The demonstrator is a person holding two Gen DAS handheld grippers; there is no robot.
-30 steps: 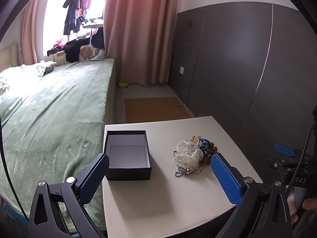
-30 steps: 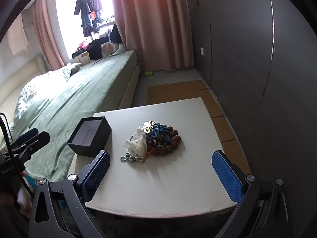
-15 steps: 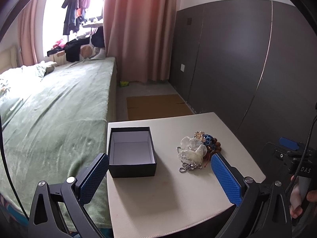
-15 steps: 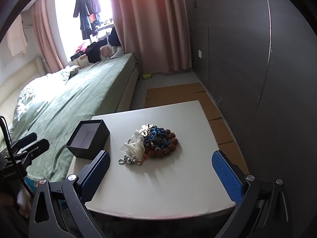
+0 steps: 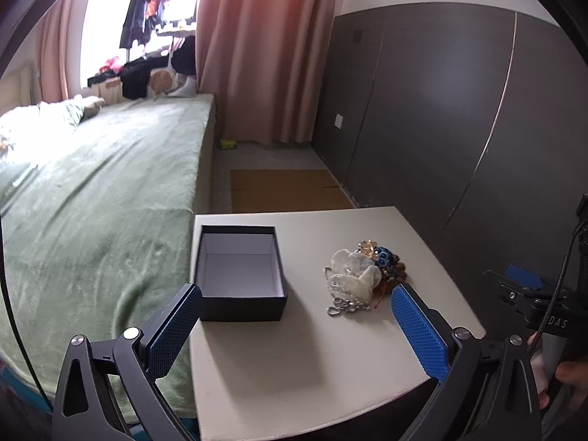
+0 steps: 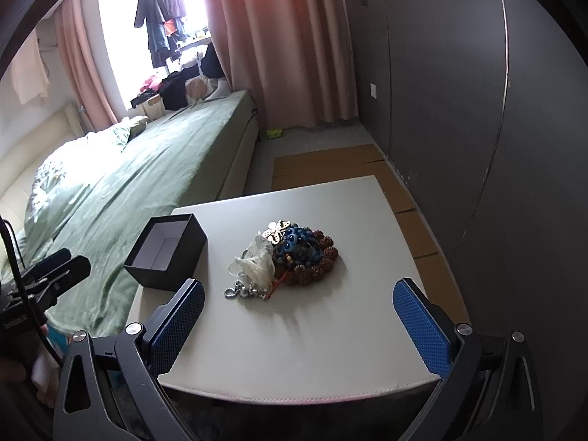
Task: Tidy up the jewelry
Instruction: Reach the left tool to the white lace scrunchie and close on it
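From here I see a bed (image 5: 103, 191) under a green blanket (image 6: 154, 169) on the left, and pink curtains (image 5: 264, 51) beside a bright window — dark clothes (image 6: 161, 18) hang there. A dark panelled wall (image 5: 441, 117) runs along the right, with flattened cardboard (image 5: 286, 189) on the floor.

Daylight poured through a window (image 5: 110, 33) framed by pink curtains (image 5: 264, 55), with dark clothes (image 6: 161, 11) hanging against it. A bed with a green cover (image 5: 103, 191) ran along the left, beside a white table (image 6: 330, 316). Dark grey wall panels (image 5: 433, 117) lined the right, and flattened cardboard (image 5: 283, 189) lay on the grey floor (image 5: 264, 156).
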